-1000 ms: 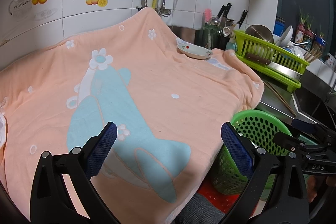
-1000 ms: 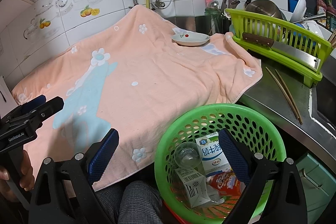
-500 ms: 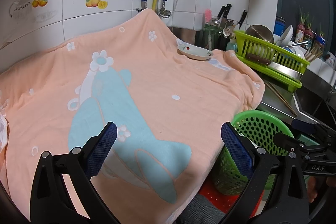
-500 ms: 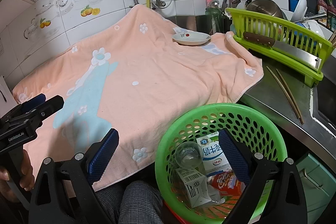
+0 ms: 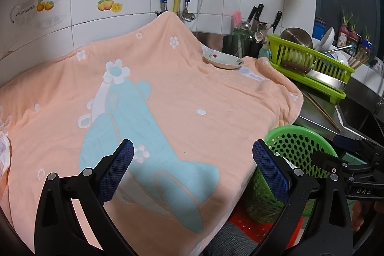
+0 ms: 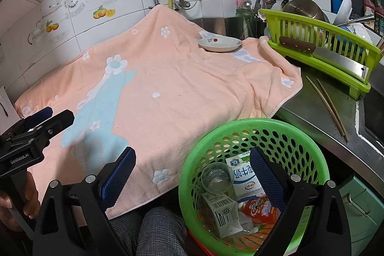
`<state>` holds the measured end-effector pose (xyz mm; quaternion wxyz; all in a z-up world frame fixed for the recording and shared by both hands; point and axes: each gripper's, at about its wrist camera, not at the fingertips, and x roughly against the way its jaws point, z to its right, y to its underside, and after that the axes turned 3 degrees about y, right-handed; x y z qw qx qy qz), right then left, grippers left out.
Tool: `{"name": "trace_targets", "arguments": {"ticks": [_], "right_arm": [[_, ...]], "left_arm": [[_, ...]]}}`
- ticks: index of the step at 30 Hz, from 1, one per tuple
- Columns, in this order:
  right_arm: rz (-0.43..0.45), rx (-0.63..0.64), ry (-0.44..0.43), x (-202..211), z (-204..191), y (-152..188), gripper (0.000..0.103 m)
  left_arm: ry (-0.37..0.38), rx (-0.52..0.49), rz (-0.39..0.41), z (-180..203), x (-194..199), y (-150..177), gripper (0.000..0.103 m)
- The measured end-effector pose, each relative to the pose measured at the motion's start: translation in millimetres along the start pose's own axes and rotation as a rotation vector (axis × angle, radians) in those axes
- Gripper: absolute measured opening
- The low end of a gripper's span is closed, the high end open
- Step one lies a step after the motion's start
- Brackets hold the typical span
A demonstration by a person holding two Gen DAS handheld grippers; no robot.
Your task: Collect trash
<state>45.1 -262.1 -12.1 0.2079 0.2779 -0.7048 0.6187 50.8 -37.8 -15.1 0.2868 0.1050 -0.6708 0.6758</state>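
Observation:
A green perforated basket [image 6: 312,155] stands below the counter's front edge, also in the left wrist view [image 5: 300,148]. It holds a milk carton [image 6: 244,174], a clear plastic bottle [image 6: 216,179], a second carton [image 6: 223,212] and a red snack wrapper [image 6: 259,208]. My right gripper [image 6: 192,174] is open and empty above the basket's left rim. My left gripper [image 5: 192,167] is open and empty over the front of the peach towel [image 5: 168,100]. The left gripper also shows in the right wrist view [image 6: 36,126].
A small white dish [image 6: 219,43] sits at the towel's far right. A green dish rack [image 6: 324,44] with a cleaver [image 6: 331,56] stands on the steel counter, with chopsticks [image 6: 328,102] beside it. Knives and utensils stand by the tiled wall. My legs are below.
Both grippers have drifted very slightly; the scene is otherwise the same and both stay open.

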Motion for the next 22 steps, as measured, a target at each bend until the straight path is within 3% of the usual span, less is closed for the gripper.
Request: {"name": "trace_targets", "arguments": {"ticks": [22], "right_arm": [[-0.002, -0.003, -0.013, -0.3, -3.9, 1.4, 0.092]], "left_arm": [[-0.019, 0.002, 0.014, -4.6, 3.1, 0.1, 0.098]]}}
